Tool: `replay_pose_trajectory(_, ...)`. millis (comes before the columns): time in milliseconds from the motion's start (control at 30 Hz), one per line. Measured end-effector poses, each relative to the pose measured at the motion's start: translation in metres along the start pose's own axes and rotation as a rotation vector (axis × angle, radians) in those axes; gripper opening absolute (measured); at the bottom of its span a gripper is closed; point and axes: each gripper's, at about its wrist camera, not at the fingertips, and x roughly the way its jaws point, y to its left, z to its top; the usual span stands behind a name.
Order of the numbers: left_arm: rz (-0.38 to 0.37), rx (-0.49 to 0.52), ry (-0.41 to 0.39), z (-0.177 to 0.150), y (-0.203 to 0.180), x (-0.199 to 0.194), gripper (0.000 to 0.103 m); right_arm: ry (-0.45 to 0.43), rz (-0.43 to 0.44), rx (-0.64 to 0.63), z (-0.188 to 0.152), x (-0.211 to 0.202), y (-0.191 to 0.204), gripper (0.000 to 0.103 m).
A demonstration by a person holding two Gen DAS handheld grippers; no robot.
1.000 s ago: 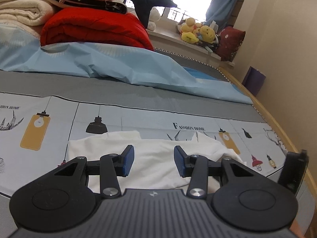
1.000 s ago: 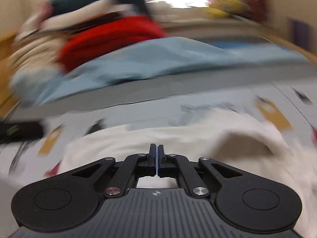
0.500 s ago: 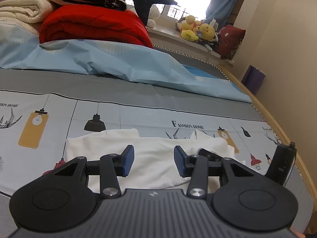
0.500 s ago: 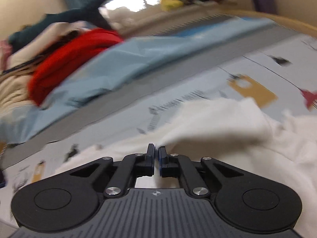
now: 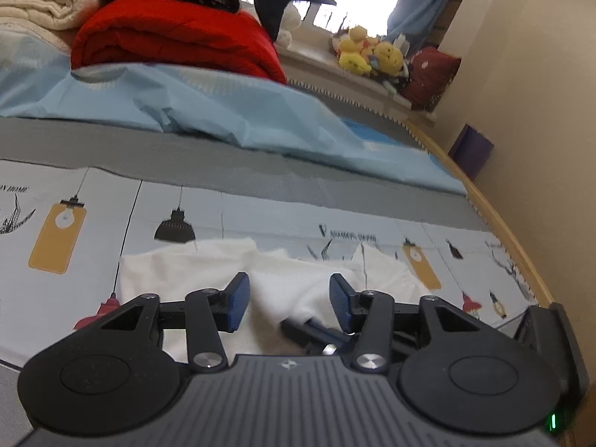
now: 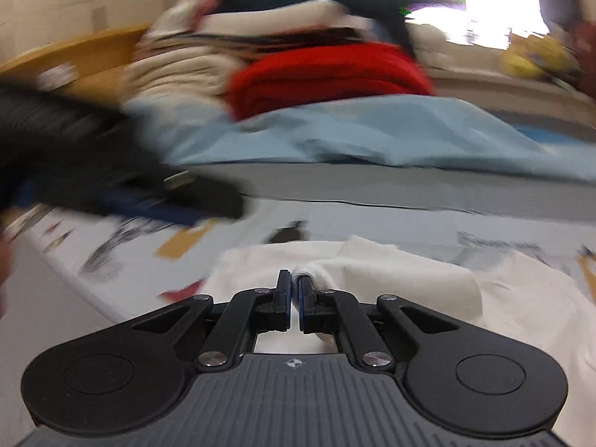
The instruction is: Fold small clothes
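A small white garment (image 5: 178, 268) lies flat on the printed bedspread (image 5: 260, 219). My left gripper (image 5: 289, 300) hovers just above it; its jaws are opening, and the blue pads press on nothing. My right gripper (image 6: 296, 294) is shut on a pinched fold of the white garment (image 6: 402, 279) and holds that fold over the rest of the cloth. In the left wrist view the right gripper (image 5: 298, 326) shows low between my left fingers, with the lifted fold draped behind it. The left gripper (image 6: 178, 208) is a dark blur at the left of the right wrist view.
At the back lie a rumpled light blue sheet (image 5: 223, 119), a red blanket (image 5: 175, 41) and cream towels (image 5: 41, 3). Plush toys (image 5: 368, 56) sit on the windowsill. The wooden bed edge (image 5: 495, 216) runs along the right, with a purple bag (image 5: 471, 149) by the wall.
My right gripper has swung left with the pinched fold, coming in under my left gripper. The left jaws have widened a little; the left hand has barely moved.
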Motion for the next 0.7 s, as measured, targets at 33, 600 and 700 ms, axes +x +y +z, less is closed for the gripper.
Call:
replay_pose_trajectory(33, 0.000, -0.003, 0.027, -0.001, 0.002, 0.003, 0.054, 0.004, 0.020, -0.040, -0.001, -0.004, 0.006, 0.003)
replay_pose_trajectory(600, 0.379, 0.049, 0.152, 0.001, 0.103, -0.005, 0.010, 0.069, 0.167, -0.033, 0.017, -0.024, 0.034, 0.011)
replay_pose_trajectory(700, 0.799, -0.074, 0.135, 0.009, 0.190, -0.038, 0.017, 0.062, 0.150, 0.027, 0.022, -0.029, 0.026, 0.016)
